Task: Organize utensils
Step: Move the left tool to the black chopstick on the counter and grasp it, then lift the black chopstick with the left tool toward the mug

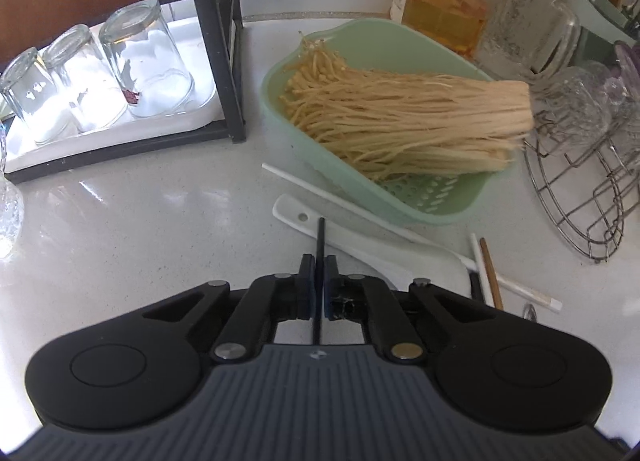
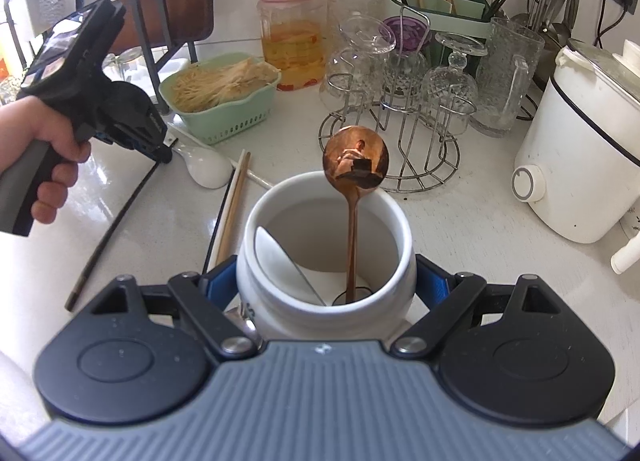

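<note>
left gripper: its jaws are pinched together on a thin black chopstick, which stands straight up between the pads; in the right wrist view a long dark chopstick slants from this gripper down to the desk.
left hand: wrapped around the gripper's grey handle, at the left edge of the right wrist view.
right gripper: its blue-padded jaws press on both sides of a white round ceramic utensil jar, gripping it.
jar contents: a copper-coloured metal spoon stands handle-down, its bowl above the rim; a white spoon leans on the inner left wall.
loose utensils: a white ceramic soup spoon lies on the white speckled desk just ahead of the left gripper; a white chopstick lies beside it along the basket; a wooden chopstick and another white one lie to the right.
further out: a pale green plastic strainer basket holds a bundle of pale enoki mushrooms.
behind: a clear jar with a red lid, a wire rack of upturned glassware, a white electric cooker.
left side: three upturned clear drinking glasses on a white tray.
</note>
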A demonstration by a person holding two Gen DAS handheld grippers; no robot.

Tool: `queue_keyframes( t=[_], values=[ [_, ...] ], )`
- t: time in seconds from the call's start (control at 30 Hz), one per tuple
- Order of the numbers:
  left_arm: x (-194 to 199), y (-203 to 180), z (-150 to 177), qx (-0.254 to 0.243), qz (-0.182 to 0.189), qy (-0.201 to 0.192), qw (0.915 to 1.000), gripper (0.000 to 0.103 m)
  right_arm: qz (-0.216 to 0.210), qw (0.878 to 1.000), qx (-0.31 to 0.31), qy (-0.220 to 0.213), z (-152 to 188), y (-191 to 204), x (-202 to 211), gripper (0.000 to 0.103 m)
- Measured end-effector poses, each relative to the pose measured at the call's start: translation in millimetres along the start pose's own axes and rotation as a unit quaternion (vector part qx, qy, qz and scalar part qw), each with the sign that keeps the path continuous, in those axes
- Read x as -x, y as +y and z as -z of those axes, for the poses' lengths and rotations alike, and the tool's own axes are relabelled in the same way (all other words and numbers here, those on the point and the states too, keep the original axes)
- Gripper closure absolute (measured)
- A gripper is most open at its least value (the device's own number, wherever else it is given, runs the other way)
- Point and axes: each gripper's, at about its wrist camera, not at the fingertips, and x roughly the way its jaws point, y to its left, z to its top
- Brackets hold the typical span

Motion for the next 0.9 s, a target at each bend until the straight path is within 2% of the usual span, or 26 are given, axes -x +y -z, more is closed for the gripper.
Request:
queue_keyframes(
  t=[0.5,0.7,0.9],
  values=[
    [77.0,-11.2,15.6,0.011,0.059,-0.062,0.9963,0.099,-0.014,1.0,0.016,-0.014,0.1,0.4,-1.0,0.012],
    [112.8,-16.6,24.5,0.019,0.087,-0.083,0.9926,0.099,-0.017,0.999,0.02,-0.019,0.3,0.2,-2.1,0.012],
    [140.3,-24.2,31.3,0.006,0.121,-0.098,0.9878,0.099,-0.019,0.999,0.022,-0.023,2.0,-0.2,-1.4,0.012]
  ],
)
